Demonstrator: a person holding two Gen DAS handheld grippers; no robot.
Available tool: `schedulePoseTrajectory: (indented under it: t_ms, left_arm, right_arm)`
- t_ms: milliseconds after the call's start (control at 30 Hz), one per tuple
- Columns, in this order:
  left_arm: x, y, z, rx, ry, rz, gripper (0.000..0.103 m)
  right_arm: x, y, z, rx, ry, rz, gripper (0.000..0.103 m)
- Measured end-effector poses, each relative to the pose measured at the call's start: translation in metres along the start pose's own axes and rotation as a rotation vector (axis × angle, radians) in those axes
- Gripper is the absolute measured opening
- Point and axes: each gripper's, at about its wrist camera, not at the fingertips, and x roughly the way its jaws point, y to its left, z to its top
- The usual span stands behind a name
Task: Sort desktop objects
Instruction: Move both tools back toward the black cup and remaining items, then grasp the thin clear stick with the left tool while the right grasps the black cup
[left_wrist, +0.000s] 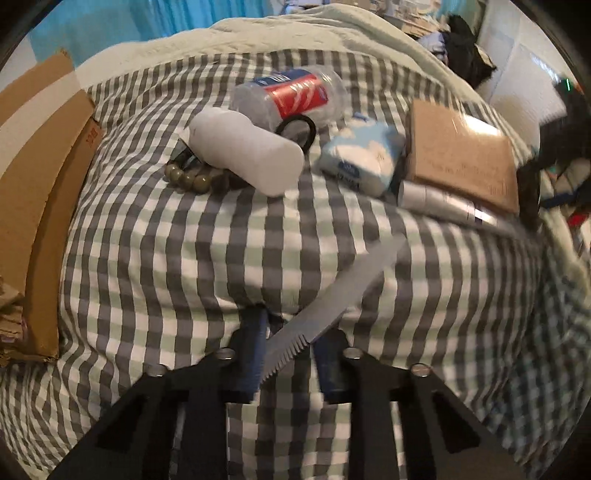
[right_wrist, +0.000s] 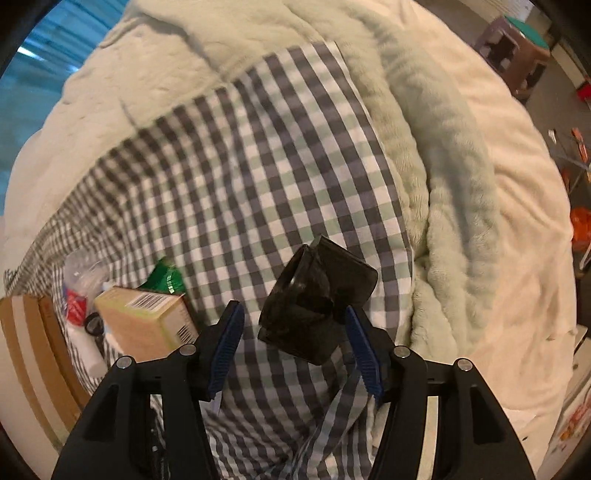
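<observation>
My left gripper (left_wrist: 291, 332) is shut on a grey serrated blade (left_wrist: 332, 299) that points up and right over the checked cloth (left_wrist: 166, 240). Beyond it lie a white bottle (left_wrist: 243, 151), a clear bottle with a red and blue label (left_wrist: 291, 96), a bead bracelet (left_wrist: 192, 179), a black ring (left_wrist: 297, 129), a blue-white tissue pack (left_wrist: 364, 155), a brown box (left_wrist: 461, 155) and a silver tube (left_wrist: 443, 203). My right gripper (right_wrist: 295, 325) is open around a black glossy pouch (right_wrist: 314, 302); whether the blue pads touch it is unclear.
A cardboard box (left_wrist: 33, 184) stands at the left edge, also in the right wrist view (right_wrist: 26, 350). A pale fluffy blanket (right_wrist: 461, 184) surrounds the checked cloth (right_wrist: 240, 166). A tan barcoded box (right_wrist: 147, 321) and a green packet (right_wrist: 166, 277) lie to the left.
</observation>
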Motion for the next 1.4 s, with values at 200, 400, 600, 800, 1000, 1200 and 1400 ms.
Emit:
schedulePoseTrajectory:
  t_ms: [200, 400, 600, 800, 1000, 1200, 1400]
  left_arm:
    - [-0.013, 0.021, 0.017, -0.144, 0.009, -0.086, 0.006]
    - [-0.022, 0.025, 0.014, -0.175, 0.019, -0.12, 0.004]
    - [-0.05, 0.031, 0.01, -0.203, 0.006, -0.141, 0.003]
    - [-0.081, 0.039, 0.015, -0.235, -0.027, -0.158, 0.003]
    - [-0.096, 0.05, 0.006, -0.274, -0.042, -0.159, 0.003]
    - [-0.084, 0.052, 0.005, -0.287, -0.017, -0.156, 0.003]
    - [-0.065, 0.048, 0.014, -0.269, -0.003, -0.15, 0.003]
  right_arm:
    - [0.01, 0.0, -0.001, -0.015, 0.051, -0.056, 0.058]
    - [0.0, -0.004, -0.011, -0.028, 0.063, -0.017, 0.043]
    - [-0.027, -0.002, -0.028, -0.074, 0.053, 0.007, 0.013]
    - [-0.053, 0.007, -0.042, -0.149, 0.024, 0.0, 0.004]
    - [-0.059, 0.01, -0.045, -0.212, -0.021, -0.015, 0.011]
    - [-0.054, 0.022, -0.043, -0.258, -0.065, 0.002, 0.038]
    - [-0.024, 0.021, -0.028, -0.294, -0.043, -0.045, 0.041]
